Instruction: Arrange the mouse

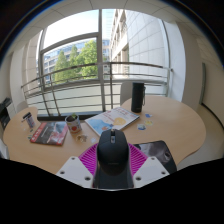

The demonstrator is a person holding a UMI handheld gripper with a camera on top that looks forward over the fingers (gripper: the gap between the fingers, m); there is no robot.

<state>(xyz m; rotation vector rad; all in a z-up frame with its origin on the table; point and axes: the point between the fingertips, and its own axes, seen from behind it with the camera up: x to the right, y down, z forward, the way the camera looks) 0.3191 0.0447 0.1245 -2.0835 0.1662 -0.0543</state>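
Gripping the black mouse (112,150) from both sides, the gripper (112,160) holds it between its pink pads at the near edge of the round wooden table (175,125). To place it well, I would keep it level and lower it gently onto bare wood beside the dark mousepad (158,152), easing the grip off only once it rests flat. Magazines (48,132), a jar (73,125), an open booklet (111,120) and a dark flask (138,97) crowd the far edge, below a railed window (80,60) facing trees.
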